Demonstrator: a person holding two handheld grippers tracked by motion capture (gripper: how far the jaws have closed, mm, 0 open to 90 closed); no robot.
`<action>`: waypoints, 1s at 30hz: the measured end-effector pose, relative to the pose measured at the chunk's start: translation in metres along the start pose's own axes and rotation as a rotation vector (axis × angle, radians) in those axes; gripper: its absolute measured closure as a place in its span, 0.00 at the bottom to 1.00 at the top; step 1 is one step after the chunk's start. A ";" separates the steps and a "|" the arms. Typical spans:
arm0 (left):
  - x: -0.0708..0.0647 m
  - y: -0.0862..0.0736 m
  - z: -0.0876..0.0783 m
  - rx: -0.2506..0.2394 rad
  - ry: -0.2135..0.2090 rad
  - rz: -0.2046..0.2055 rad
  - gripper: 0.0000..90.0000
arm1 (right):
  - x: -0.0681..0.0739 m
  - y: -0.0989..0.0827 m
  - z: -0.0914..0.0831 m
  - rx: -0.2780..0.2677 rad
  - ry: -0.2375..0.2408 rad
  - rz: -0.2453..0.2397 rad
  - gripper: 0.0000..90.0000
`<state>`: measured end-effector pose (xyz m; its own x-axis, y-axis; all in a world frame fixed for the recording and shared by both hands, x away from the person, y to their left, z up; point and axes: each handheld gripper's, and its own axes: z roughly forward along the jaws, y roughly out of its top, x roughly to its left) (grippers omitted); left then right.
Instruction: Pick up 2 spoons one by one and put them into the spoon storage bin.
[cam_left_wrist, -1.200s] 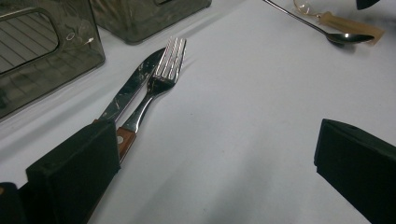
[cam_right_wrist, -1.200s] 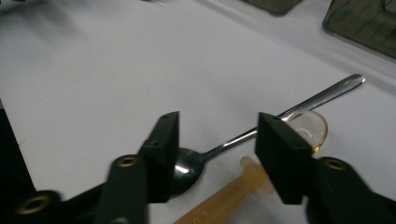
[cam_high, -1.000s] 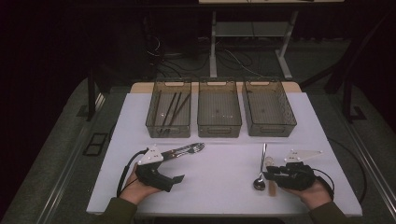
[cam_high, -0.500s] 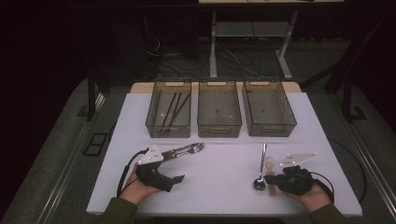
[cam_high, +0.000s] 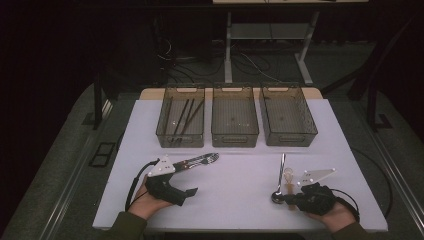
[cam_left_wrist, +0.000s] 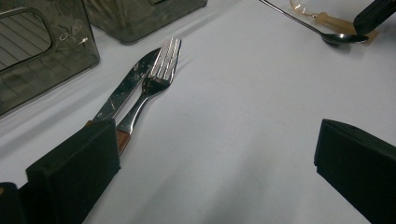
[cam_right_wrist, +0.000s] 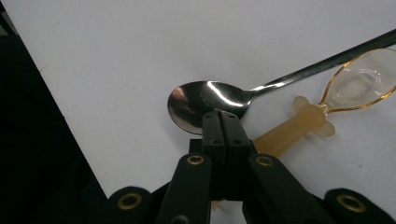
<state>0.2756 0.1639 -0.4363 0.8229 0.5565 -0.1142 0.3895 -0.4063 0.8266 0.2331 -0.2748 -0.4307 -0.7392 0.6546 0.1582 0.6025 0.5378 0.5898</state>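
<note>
A white worktop (cam_high: 240, 200) stands in a dark room, on grey floor (cam_high: 60, 165), cables (cam_high: 200, 55) and a metal-legged table frame (cam_high: 270, 35) behind it

Bare table (cam_high: 240, 180) lies open between fork (cam_high: 202, 161) and spoon (cam_high: 280, 177).

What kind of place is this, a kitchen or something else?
Probably a lab or recording workspace, not a kitchen: a white-covered table holds three clear sorting bins and loose cutlery like a metal spoon, with cables trailing over the dark floor behind.
</note>
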 end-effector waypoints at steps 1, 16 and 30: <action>0.000 0.000 0.000 0.001 0.000 0.000 0.00 | 0.000 0.000 0.000 0.004 -0.001 -0.001 1.00; -0.001 0.000 0.001 0.007 -0.006 -0.002 0.00 | -0.004 0.000 -0.005 -0.042 0.000 -0.010 0.99; 0.000 0.000 0.000 0.004 -0.002 -0.005 0.00 | -0.047 0.015 0.004 -0.045 -0.154 0.082 0.99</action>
<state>0.2759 0.1636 -0.4364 0.8219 0.5570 -0.1193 0.3950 -0.4063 0.8240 0.2783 -0.2957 -0.4327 -0.6309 0.7711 0.0859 0.6425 0.4572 0.6150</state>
